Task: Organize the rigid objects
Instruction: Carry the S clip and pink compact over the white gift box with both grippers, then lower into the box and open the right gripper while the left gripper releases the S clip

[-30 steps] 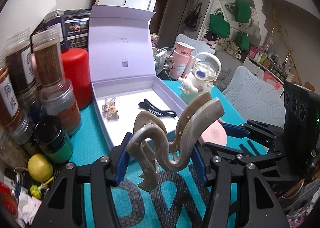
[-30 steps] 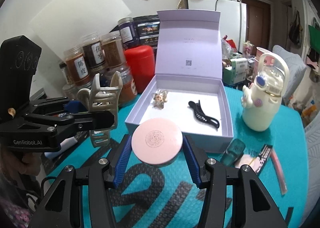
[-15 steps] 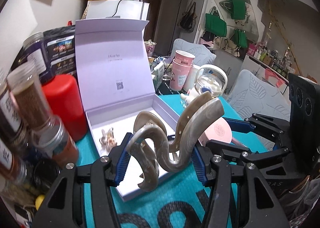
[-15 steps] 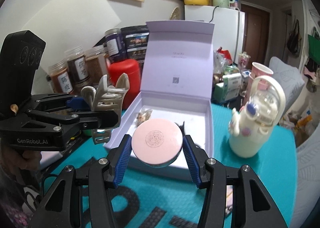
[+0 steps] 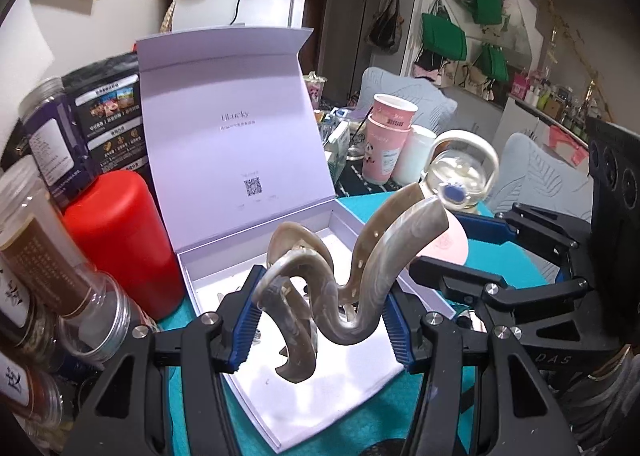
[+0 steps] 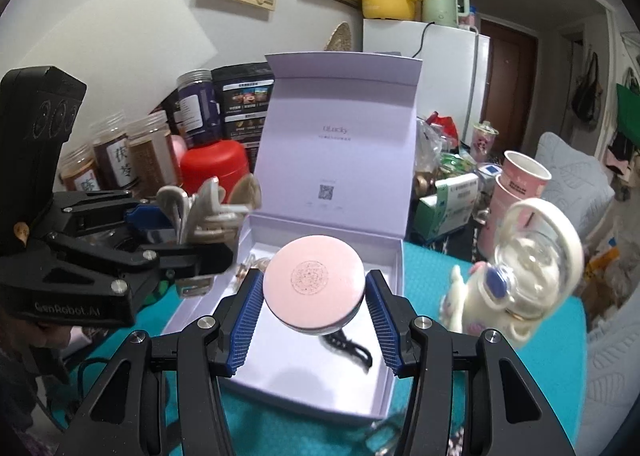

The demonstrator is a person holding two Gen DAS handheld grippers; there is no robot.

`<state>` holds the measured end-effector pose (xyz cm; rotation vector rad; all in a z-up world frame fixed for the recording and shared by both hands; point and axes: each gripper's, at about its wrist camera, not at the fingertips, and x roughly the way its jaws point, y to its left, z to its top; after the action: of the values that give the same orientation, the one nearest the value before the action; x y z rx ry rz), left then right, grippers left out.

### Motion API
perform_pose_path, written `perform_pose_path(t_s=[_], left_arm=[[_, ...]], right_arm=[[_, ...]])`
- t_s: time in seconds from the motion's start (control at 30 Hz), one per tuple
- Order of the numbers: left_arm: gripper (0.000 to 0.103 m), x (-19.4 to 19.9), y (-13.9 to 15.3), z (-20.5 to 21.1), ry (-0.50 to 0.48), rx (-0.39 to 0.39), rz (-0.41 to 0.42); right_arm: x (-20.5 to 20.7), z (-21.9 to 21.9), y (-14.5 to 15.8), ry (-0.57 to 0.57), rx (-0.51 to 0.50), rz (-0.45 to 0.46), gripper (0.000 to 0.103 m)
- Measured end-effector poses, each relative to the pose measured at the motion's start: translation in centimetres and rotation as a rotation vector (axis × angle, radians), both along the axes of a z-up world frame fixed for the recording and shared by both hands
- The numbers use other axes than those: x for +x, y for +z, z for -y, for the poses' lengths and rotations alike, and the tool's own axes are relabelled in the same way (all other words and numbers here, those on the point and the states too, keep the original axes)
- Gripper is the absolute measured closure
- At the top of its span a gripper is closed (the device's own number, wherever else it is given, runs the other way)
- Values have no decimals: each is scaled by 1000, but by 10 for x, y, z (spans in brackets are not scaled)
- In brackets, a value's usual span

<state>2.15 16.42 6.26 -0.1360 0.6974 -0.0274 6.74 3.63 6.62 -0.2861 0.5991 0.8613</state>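
- Left claw (image 5: 320, 322) tilts downward over the near part of the open box, pinching a marbled beige hair claw clip (image 5: 340, 276) between its blue pads (image 5: 246, 326); clip's curved prongs rise above the pads.
- Right claw (image 6: 314, 310) also angled down, pads (image 6: 250, 306) pressed on either side of a round pink compact (image 6: 314, 290), held above the box interior.
- Both claws side by side: left one visible at left edge of the right wrist view, right one at right edge of the left wrist view, compact just beside the clip.
- Lavender box (image 6: 394, 284) sits on a teal counter (image 6: 520, 376), lid upright behind it, QR code on the inside.
- Inside the box: black hair clip (image 6: 352, 348) lies on the white floor below the compact; a small pale ornament (image 6: 250, 268) near the left wall, partly hidden.
- Left of box: red canister (image 5: 120, 240), touching or just beside it; spice jars (image 5: 36, 256) and dark packages behind.
- Right of box: cream cartoon water bottle (image 6: 520, 284), blurred; pink paper cups (image 5: 386, 140) beyond.
- Room: white fridge (image 6: 440, 68) with yellow pot and green kettle on top; green bags on the far wall.
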Motion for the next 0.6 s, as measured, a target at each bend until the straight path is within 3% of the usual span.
perform_pose_path(t_s=[0.6], left_arm=[[48,27,-55,5,-62,28,-165]], right_arm=[[33,-5,-59,12,-21,-142,51]])
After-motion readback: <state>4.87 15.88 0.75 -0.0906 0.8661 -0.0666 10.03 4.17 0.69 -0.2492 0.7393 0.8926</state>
